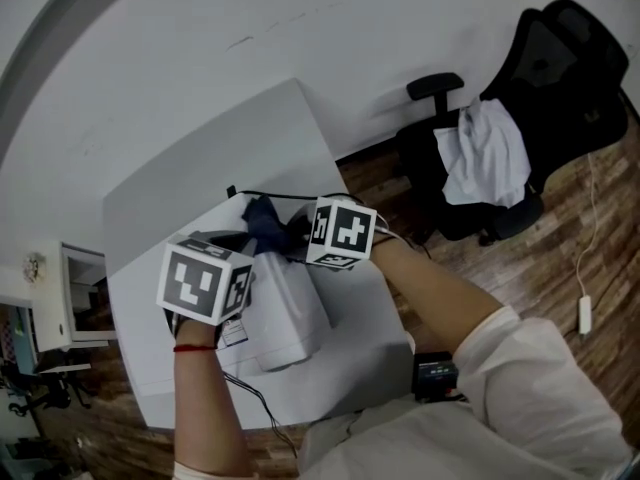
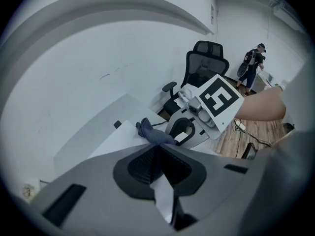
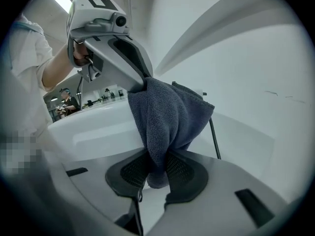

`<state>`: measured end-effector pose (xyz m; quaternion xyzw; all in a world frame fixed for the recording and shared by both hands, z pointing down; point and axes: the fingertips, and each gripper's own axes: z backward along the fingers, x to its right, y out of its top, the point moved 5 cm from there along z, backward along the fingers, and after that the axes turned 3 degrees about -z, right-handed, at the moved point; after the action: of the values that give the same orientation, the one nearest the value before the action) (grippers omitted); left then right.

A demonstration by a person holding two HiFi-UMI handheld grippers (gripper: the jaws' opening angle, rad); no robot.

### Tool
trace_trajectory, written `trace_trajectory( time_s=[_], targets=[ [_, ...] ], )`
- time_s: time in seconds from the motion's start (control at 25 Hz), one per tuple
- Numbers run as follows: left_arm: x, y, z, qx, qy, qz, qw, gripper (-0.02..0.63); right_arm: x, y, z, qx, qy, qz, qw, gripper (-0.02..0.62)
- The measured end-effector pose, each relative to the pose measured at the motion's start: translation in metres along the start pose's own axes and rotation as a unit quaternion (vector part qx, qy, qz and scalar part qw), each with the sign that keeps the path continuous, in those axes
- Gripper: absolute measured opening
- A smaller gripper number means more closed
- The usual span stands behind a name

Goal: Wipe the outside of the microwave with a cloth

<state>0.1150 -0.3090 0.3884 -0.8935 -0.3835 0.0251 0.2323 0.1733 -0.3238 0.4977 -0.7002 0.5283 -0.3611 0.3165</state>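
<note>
The dark blue cloth (image 1: 264,218) hangs bunched between both grippers above the far end of the white microwave (image 1: 290,318). My left gripper (image 1: 243,246) is shut on one end of the cloth (image 2: 153,134), and in the right gripper view its jaws (image 3: 145,81) pinch the top of the hanging fold. My right gripper (image 1: 293,234) comes in from the right. Its pads close on the lower end of the cloth (image 3: 167,117), which drapes down into the right gripper (image 3: 156,170). The microwave's white top (image 3: 93,129) lies just beneath.
The microwave stands on a white table (image 1: 200,188) against a white wall, with a black cable (image 1: 285,196) behind it. A black office chair (image 1: 560,78) with a white garment (image 1: 488,156) stands at the right on a wooden floor. A small black device (image 1: 435,376) is at the table's near edge.
</note>
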Motion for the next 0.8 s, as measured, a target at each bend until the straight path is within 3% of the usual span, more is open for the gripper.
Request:
trace_trajectory(
  time_s=[0.8],
  targets=[
    [0.074,-0.06,0.038,0.024,-0.048,0.004,0.9985,0.02,-0.091,-0.029,0.021,0.032,0.016,0.016,0.999,0.097]
  ],
)
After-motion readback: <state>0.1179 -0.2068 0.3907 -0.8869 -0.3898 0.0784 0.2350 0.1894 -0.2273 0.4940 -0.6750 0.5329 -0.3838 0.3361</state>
